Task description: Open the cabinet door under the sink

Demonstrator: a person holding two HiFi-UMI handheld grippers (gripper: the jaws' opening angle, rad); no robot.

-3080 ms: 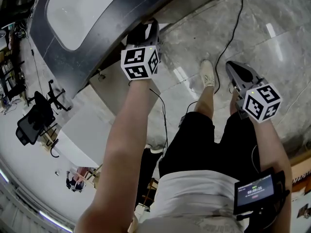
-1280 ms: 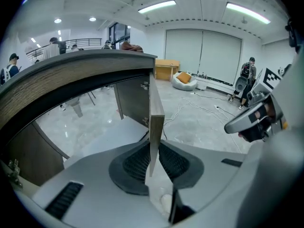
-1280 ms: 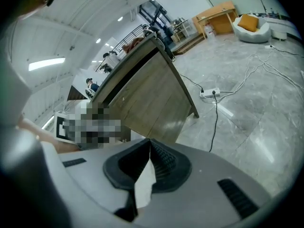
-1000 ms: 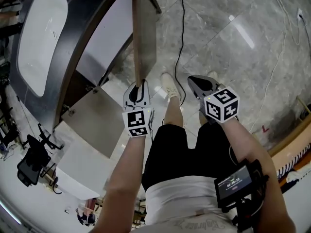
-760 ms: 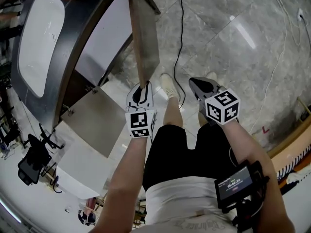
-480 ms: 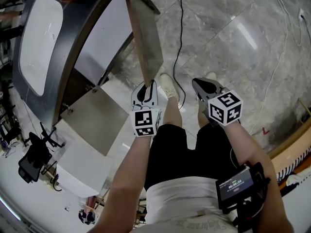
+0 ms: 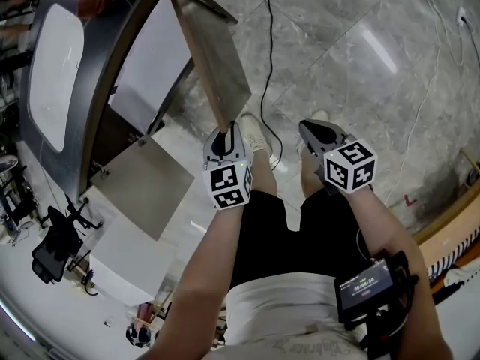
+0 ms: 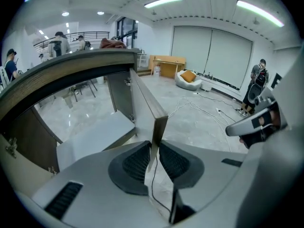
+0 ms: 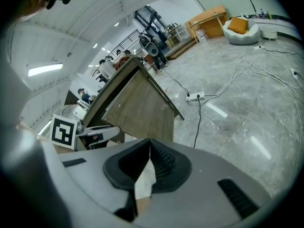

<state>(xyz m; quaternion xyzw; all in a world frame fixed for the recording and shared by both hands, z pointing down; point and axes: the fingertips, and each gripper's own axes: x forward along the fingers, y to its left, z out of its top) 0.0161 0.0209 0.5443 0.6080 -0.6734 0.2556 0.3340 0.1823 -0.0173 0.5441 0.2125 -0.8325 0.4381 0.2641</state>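
floor [image 7: 352, 73]: grey marble, black cable [image 7: 268, 43] beside door | counter [image 7: 97, 66]: dark, curved, white sink [image 7: 52, 73] inset | cabinet door [image 7: 214, 66]: open below the sink, edge gripped by left gripper [image 7: 225, 128] fingers | right gripper [image 7: 319, 132]: fingers closed, empty

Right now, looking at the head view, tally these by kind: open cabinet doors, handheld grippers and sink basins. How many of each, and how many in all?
Open cabinet doors: 2, the held door and the other door
Grippers: 2, the left gripper and the right gripper
Sink basin: 1
Total: 5
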